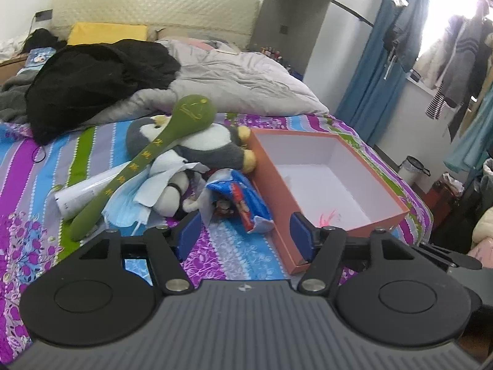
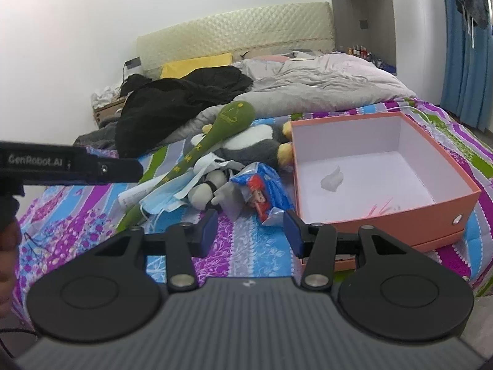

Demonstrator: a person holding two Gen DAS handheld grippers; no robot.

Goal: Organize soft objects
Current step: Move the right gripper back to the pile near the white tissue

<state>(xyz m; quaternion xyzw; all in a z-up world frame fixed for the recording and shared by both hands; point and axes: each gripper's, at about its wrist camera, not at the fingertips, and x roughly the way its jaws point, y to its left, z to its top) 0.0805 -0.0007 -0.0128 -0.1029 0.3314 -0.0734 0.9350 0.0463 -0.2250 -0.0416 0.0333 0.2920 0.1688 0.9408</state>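
Observation:
A heap of soft things lies on the striped bedsheet point(image 1: 30, 166): a green plush spoon point(image 1: 148, 154) point(image 2: 197, 151) across a grey-white penguin plush point(image 1: 209, 145) point(image 2: 255, 145), a small black-and-white plush point(image 1: 172, 191) point(image 2: 206, 191), blue face masks point(image 1: 129, 203) point(image 2: 166, 197), a white tube point(image 1: 80, 194) and a blue snack packet point(image 1: 243, 200) point(image 2: 262, 191). To their right stands an open orange box point(image 1: 271, 178) point(image 2: 385, 215) with a small white thing point(image 2: 331, 178) inside. My left gripper point(image 1: 245, 234) is open just short of the packet. My right gripper point(image 2: 251, 231) is open too, nothing pressed between its pads.
A black garment point(image 1: 98, 77) and a grey duvet point(image 1: 231, 83) cover the far half of the bed, before a yellow pillow point(image 1: 107, 32). The body of the left tool point(image 2: 71, 163) crosses the right wrist view's left side. Blue curtains point(image 1: 379, 92) and bins point(image 1: 413, 168) stand right of the bed.

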